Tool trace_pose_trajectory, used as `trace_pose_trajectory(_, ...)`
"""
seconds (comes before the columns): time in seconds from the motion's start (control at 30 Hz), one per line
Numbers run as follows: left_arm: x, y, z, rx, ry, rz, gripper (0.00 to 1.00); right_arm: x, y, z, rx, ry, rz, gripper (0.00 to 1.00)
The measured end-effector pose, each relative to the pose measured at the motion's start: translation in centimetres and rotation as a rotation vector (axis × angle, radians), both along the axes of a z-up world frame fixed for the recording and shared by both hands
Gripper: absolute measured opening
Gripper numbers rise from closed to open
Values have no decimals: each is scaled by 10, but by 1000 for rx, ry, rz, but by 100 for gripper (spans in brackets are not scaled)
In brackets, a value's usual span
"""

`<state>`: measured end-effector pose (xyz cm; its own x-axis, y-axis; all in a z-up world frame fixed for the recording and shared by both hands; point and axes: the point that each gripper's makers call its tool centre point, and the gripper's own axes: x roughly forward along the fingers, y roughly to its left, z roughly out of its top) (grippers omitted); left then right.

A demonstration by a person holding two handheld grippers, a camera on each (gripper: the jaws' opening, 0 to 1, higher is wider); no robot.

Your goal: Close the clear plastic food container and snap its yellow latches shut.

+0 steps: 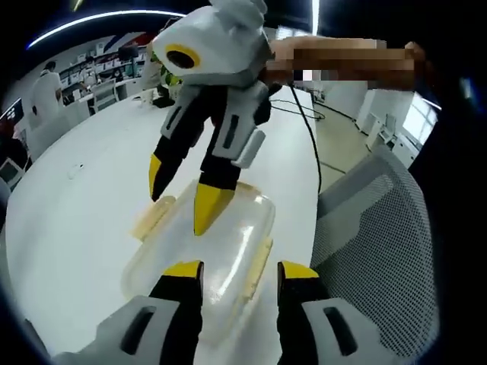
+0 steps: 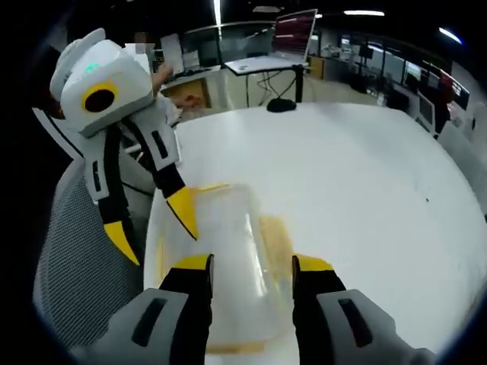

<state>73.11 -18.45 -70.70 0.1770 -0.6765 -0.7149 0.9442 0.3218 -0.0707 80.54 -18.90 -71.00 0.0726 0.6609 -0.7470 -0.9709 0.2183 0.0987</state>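
White table (image 2: pixel 342 167) (round-edged) carries the clear container (image 1: pixel 221 243).

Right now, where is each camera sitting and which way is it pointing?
Left gripper view: rides the left gripper, looking down across the clear container on the white table; the right gripper and a mesh chair show.
Right gripper view: rides the right gripper, facing the container from the opposite end; the left gripper enters from the left.
Shared: the container, table, chair and both grippers.

Each gripper (image 1: pixel 238 272) is white and grey with black jaws tipped yellow, trailing a black cable (image 1: pixel 310 137)
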Motion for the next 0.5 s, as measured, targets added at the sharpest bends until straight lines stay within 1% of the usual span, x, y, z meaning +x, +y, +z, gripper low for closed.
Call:
trace_pose_trajectory(0.1,-1,0,-1,20,-40,-24,34,1,1,-1,-15,8,23,38)
trace_pose_trajectory(0.17,-1,1,-3,31,-67,-40,34,-2,1,-4,-28,39,47,38)
trace_pose_trajectory(0.27,-1,1,-4,53,-115,-75,33,-3,0,-9,-53,50,78,37)
trace_pose_trajectory(0.33,-2,0,-5,64,-139,-95,33,-2,2,-8,-49,67,77,37)
trace_pose_trajectory(0.37,-1,1,-6,78,-168,-112,32,-2,3,-9,-50,75,81,37)
trace_pose_trajectory(0.43,-1,0,-6,97,-201,-128,31,-4,4,-9,-54,93,89,36)
trace_pose_trajectory(0.47,0,-1,-7,101,-214,-138,31,-5,4,-9,-57,112,96,36)
trace_pose_trajectory(0.5,1,-1,-7,114,-244,-150,31,-5,5,-9,-59,114,99,36)
